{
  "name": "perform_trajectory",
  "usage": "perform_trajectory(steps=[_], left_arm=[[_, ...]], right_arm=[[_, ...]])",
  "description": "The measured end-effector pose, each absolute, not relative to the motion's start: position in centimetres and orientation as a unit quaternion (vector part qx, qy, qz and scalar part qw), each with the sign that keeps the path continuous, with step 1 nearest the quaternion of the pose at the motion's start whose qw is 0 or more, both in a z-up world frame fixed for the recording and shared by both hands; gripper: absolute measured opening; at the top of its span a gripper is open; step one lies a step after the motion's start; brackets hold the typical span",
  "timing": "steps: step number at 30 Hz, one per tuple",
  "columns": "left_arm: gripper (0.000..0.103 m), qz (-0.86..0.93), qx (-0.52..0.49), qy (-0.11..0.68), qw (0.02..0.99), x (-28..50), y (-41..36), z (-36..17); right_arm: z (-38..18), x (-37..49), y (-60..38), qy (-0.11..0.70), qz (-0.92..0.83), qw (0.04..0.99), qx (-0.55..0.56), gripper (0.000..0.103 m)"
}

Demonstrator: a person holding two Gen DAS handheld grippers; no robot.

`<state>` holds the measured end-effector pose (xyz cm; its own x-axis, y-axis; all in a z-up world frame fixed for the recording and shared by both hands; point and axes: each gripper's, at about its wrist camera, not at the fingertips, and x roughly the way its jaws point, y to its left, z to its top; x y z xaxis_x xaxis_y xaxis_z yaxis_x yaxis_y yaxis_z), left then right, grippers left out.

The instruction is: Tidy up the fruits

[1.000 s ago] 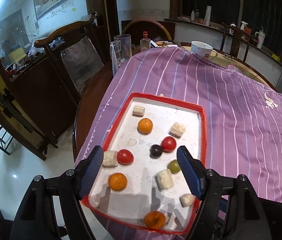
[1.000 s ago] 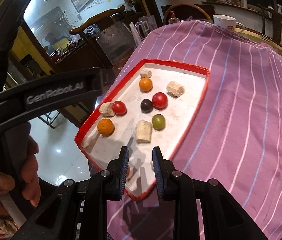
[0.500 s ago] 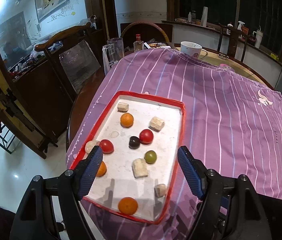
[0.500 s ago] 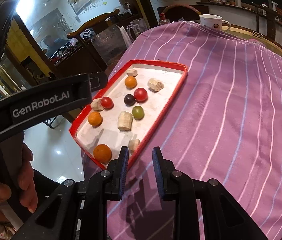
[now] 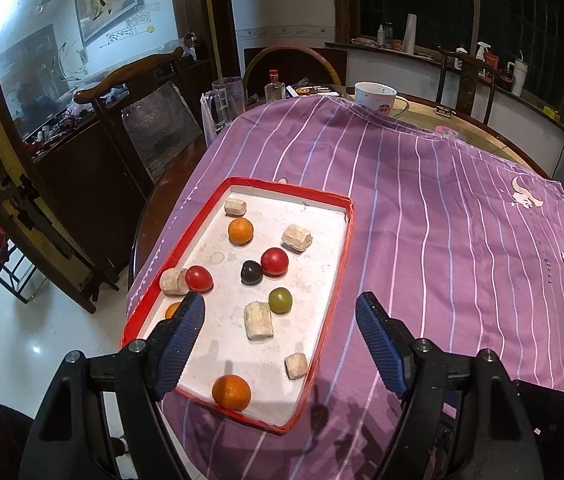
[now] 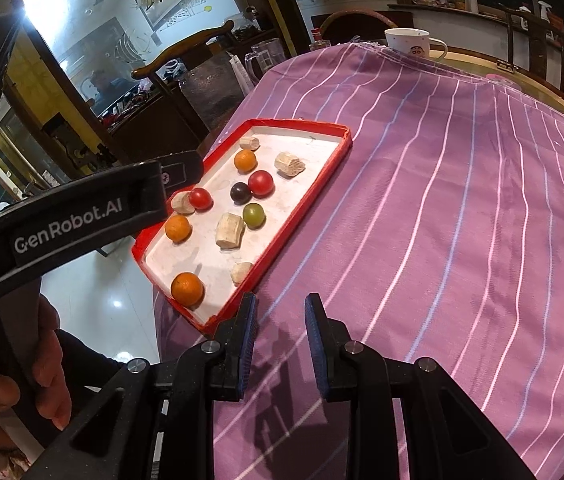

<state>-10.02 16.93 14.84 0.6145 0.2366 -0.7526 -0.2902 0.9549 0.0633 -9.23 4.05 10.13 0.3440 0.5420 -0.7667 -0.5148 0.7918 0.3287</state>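
Held wide apart over the near end of a red-rimmed tray [image 5: 345, 240], the fingers of the left gripper [image 5: 281, 318], gripping nothing. Partly hidden behind its left fingertip, a small orange [image 5: 171, 310]; just beyond that tip, a pale chunk [image 5: 174, 281] touching a red tomato [image 5: 198, 278]. Between the fingers and below their tips, a second orange [image 5: 231, 392] against the tray's near rim, with a small pale piece [image 5: 295, 365] to its right. Ahead between the fingers, a longer pale chunk [image 5: 258, 320] beside a green grape [image 5: 280, 300], then a dark grape [image 5: 251, 272] touching a second red tomato [image 5: 274, 262], and farther still a third orange [image 5: 240, 231] with two more pale pieces. Right of the tray, only purple striped cloth [image 5: 441, 240]. Seen from the right wrist: tray up and left of the right gripper [image 6: 280, 312], its near corner just beside the left fingertip; fingers parted by a narrow gap, empty, over the cloth. Far ahead, a white mug [image 6: 413, 43] at the cloth's far edge.
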Motion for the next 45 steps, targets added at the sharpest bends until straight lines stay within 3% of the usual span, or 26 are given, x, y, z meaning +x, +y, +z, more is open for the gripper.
perform_trajectory(steps=[16, 23, 28, 37, 45], left_arm=[[0.078, 0.180, -0.037, 0.367, 0.912, -12.8, 15.0, 16.2], [0.103, 0.239, -0.020, 0.227, 0.944, -17.1, 14.0, 20.1], [0.103, 0.266, -0.009, 0.176, 0.948, -18.7, 14.3, 22.9], [0.103, 0.279, -0.021, 0.198, 0.939, -18.8, 16.5, 22.2], [0.103, 0.240, -0.061, 0.342, 0.906, -16.2, 19.6, 16.5]], right_arm=[[10.1, -9.8, 2.0, 0.466, 0.326, 0.822, 0.005, 0.028], [10.7, -10.3, 1.9, 0.455, 0.331, 0.826, 0.000, 0.027], [11.3, -10.7, 2.5, 0.444, 0.340, 0.829, -0.006, 0.027], [11.8, -10.9, 4.4, 0.429, 0.351, 0.832, -0.023, 0.027], [10.7, -10.4, 6.5, 0.443, 0.353, 0.824, -0.026, 0.027]])
